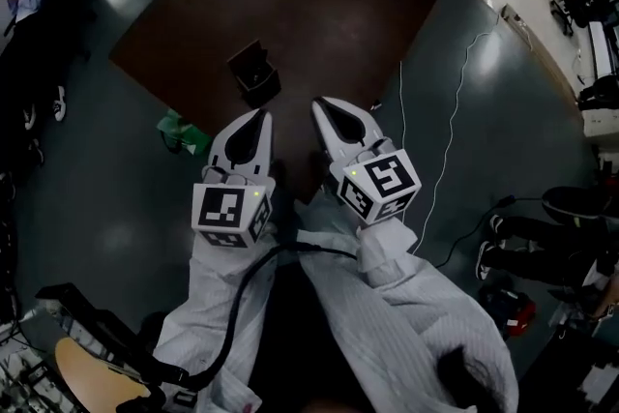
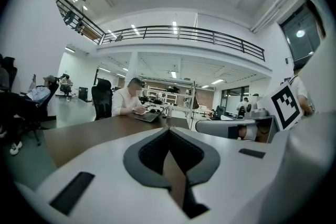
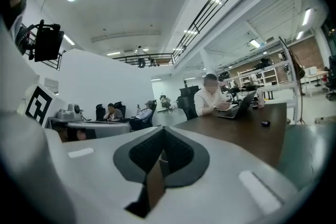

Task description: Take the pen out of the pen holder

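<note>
The left gripper (image 1: 259, 117) and right gripper (image 1: 320, 104) are hovering side by side, both with jaws pressed together and gripping nothing. The black pen holder (image 1: 254, 70) is sitting on the brown table (image 1: 319, 14) just ahead of the left gripper's tip. The holder's inside is showing too dark to tell a pen.

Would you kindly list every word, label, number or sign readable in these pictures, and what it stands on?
None can be read.
Left marker cube: only a black-and-white square pattern, no letters.
Right marker cube: the same.
Pen holder: no print visible.
</note>
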A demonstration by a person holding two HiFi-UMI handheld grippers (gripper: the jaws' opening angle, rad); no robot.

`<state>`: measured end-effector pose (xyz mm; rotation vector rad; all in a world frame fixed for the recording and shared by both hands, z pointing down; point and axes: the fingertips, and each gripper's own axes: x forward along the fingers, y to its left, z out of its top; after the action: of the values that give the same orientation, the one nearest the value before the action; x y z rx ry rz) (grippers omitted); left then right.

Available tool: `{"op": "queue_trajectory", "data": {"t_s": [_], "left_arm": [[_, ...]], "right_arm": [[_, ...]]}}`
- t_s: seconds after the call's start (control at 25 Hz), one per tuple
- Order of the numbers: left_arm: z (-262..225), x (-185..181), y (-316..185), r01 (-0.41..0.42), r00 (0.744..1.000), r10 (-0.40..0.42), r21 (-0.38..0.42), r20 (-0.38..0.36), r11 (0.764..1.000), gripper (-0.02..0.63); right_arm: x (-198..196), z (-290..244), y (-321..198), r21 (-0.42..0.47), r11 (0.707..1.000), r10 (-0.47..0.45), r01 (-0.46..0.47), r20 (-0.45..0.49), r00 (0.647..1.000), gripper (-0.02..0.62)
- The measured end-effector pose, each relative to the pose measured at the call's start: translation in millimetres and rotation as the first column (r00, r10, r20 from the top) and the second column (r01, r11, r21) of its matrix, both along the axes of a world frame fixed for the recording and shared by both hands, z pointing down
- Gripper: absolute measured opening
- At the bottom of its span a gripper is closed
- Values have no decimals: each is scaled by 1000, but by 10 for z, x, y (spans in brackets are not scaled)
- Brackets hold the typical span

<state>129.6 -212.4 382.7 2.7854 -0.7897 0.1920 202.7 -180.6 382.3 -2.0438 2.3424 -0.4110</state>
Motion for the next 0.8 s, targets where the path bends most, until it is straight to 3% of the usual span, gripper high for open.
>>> {"op": "queue_trajectory", "data": {"t_s": [0.2, 0.4, 0.56, 0.72, 0.8], "left_arm": [[-50, 224, -269, 152, 988, -152, -19, -22, 988, 5], [48, 201, -408, 259, 966, -260, -32, -7, 965, 5], [73, 47, -476, 334, 942, -334, -46, 11, 941, 5], [56, -163, -585, 397, 918, -397, -70, 11, 915, 5], [75, -220, -629, 408, 913, -409, -74, 6, 910, 5]], "right_arm": [[265, 53, -427, -54, 981, -189, 184, -97, 977, 3], [305, 280, -764, -133, 931, -362, 339, -237, 902, 3], [157, 454, -978, -209, 860, -510, 465, -381, 772, 3], [-11, 649, -1213, -313, 799, -596, 514, -525, 608, 3], [-66, 762, -1297, -366, 769, -626, 524, -600, 499, 3]]}}
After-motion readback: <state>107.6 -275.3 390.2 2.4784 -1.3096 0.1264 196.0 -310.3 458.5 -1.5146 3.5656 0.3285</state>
